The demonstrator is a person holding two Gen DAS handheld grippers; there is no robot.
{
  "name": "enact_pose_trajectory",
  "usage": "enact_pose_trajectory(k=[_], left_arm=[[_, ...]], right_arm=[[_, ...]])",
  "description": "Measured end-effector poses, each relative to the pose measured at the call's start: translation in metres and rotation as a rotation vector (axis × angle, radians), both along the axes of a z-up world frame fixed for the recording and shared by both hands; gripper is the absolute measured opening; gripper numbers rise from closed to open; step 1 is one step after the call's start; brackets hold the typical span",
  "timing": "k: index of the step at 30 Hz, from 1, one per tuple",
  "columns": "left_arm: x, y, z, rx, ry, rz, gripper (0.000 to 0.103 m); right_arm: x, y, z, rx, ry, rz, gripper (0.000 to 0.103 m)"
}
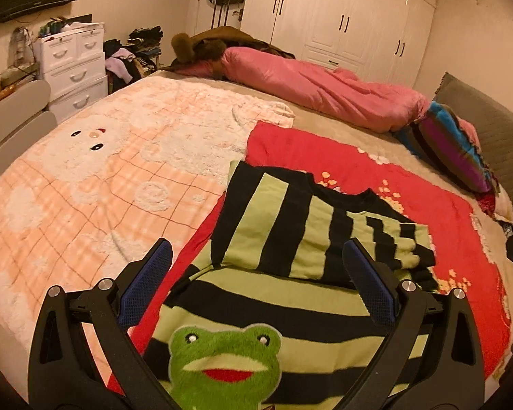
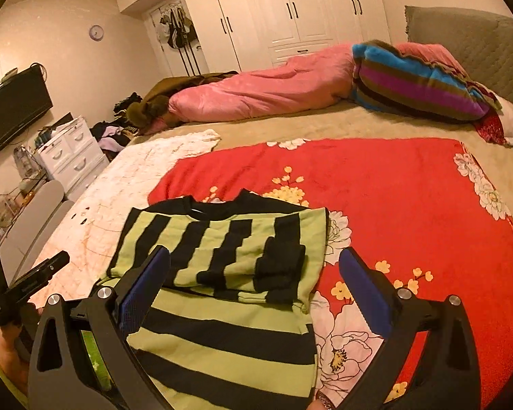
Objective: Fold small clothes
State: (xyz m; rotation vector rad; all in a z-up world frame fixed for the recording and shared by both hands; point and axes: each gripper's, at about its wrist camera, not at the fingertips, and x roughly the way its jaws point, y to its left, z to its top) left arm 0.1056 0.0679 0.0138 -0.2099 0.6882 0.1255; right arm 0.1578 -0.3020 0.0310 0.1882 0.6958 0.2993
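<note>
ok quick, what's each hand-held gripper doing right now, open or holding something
Left hand-held gripper: open, holding nothing, above the striped sweater.
Right hand-held gripper: open, holding nothing.

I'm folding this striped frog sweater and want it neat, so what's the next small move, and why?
Probably grip the near hem of the striped sweater with both open grippers, left and right, and fold it up over the sleeves, which already lie folded across the chest.
</note>
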Motion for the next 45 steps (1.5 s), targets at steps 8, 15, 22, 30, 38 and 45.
enact_pose_trajectory(k=[8,15,22,30,38,45], left_arm=[[-0.024,0.004,0.021,0.013,-0.010,0.003,0.094],[-0.043,0.005,0.028,0.064,-0.001,0.004,0.094],[-0.061,0.009,0.028,0.091,0.022,-0.007,0.094],[-0.073,0.011,0.026,0.123,0.037,-0.016,0.094],[-0.080,0.016,0.016,0.130,0.087,-0.019,0.094],[-0.088,0.029,-0.004,0.126,0.163,-0.009,0.094]], right_arm=[[-0.022,0.002,0.014,-0.001,-0.003,0.031,0.098],[-0.040,-0.005,0.016,0.020,0.000,0.031,0.098],[-0.055,-0.005,0.016,0.011,0.031,0.052,0.098],[-0.073,-0.001,0.016,-0.004,0.047,0.086,0.098],[-0.086,-0.003,-0.001,-0.055,0.105,0.098,0.098],[-0.099,-0.009,-0.037,-0.086,0.209,0.086,0.098]])
